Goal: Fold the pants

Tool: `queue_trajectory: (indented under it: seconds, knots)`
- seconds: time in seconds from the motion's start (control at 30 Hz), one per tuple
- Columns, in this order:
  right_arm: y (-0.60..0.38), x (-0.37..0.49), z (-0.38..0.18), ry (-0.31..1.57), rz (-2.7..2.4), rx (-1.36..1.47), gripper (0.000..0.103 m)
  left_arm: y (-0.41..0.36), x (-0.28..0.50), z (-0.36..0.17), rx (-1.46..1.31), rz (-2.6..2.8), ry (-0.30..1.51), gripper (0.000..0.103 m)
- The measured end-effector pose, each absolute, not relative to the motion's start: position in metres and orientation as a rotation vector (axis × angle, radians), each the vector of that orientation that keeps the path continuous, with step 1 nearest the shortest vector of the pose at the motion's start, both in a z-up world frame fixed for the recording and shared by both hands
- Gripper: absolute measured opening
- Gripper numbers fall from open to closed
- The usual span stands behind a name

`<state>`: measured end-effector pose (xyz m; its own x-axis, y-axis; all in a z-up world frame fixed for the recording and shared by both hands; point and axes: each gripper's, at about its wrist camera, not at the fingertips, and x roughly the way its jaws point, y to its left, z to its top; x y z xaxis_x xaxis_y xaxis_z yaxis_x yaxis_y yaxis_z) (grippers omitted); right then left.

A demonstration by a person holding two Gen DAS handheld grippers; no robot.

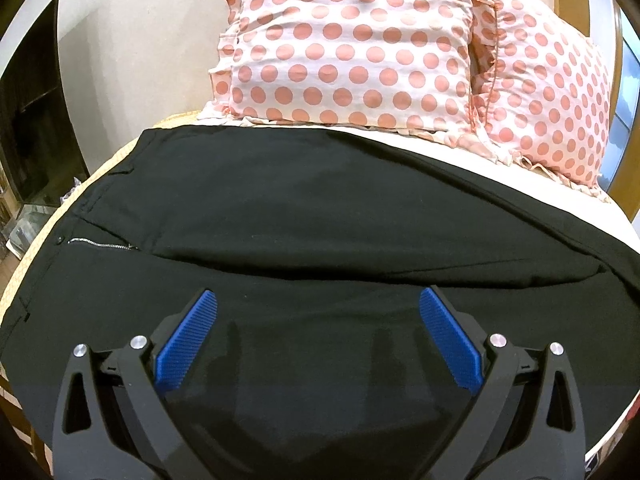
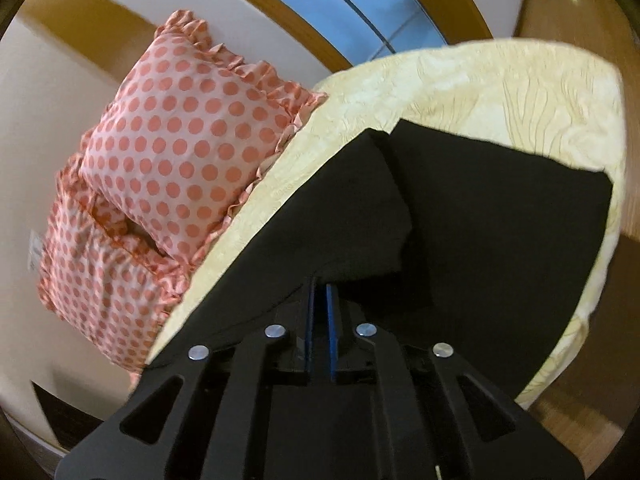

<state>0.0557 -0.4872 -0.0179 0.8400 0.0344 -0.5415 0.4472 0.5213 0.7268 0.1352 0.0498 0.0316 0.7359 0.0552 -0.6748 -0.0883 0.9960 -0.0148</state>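
Note:
Black pants (image 1: 304,216) lie spread across the bed, waist and open zipper (image 1: 102,245) at the left, legs running right. My left gripper (image 1: 318,300) is open with blue pads wide apart, hovering just above the near leg. In the right wrist view my right gripper (image 2: 320,286) is shut on an edge of the black pants (image 2: 480,216), lifting a fold of the cloth above the rest.
Two pink polka-dot pillows (image 1: 344,44) (image 2: 180,152) stand at the head of the bed. A cream bedspread (image 2: 500,88) covers the bed. A dark TV (image 1: 32,120) stands off the left side. A window (image 2: 360,8) is behind.

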Motion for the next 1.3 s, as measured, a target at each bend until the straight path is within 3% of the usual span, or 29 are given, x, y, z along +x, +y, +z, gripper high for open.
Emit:
queue_trajectory:
  seconds: [0.1,0.17,0.3,0.37,0.43,0.5,0.8,1.07,1.3]
  knots:
    - [-0.489,0.056,-0.024,0.535,-0.261,1.043,0.047,0.052,0.136,0.031,-0.060,0.077,0.747,0.101]
    - [-0.491,0.055,-0.032,0.526,-0.246,1.099,0.047,0.053,0.137,0.031,-0.069,0.074,0.752,0.101]
    - [-0.493,0.058,-0.034,0.498,-0.264,1.106,0.045,0.053,0.138,0.031,-0.076,0.066,0.759,0.101]
    - [-0.494,0.064,-0.038,0.488,-0.278,1.116,0.036,0.054,0.138,0.030,-0.080,0.065,0.761,0.101]
    - [-0.498,0.074,-0.045,0.488,-0.266,1.145,0.016,0.054,0.139,0.030,-0.089,0.064,0.767,0.101]
    - [-0.506,0.082,-0.052,0.488,-0.240,1.188,0.005,0.056,0.140,0.029,-0.098,0.063,0.772,0.101]
    - [-0.520,0.025,-0.011,0.262,-0.138,1.198,0.003,0.063,0.137,0.029,-0.173,0.009,0.744,0.101]
    - [-0.515,-0.015,-0.055,0.380,-0.226,1.256,0.003,0.075,0.127,0.045,-0.185,-0.027,0.738,0.101]
    - [-0.516,-0.010,-0.061,0.404,-0.224,1.229,0.002,0.133,0.149,0.084,-0.314,0.016,0.737,0.101]
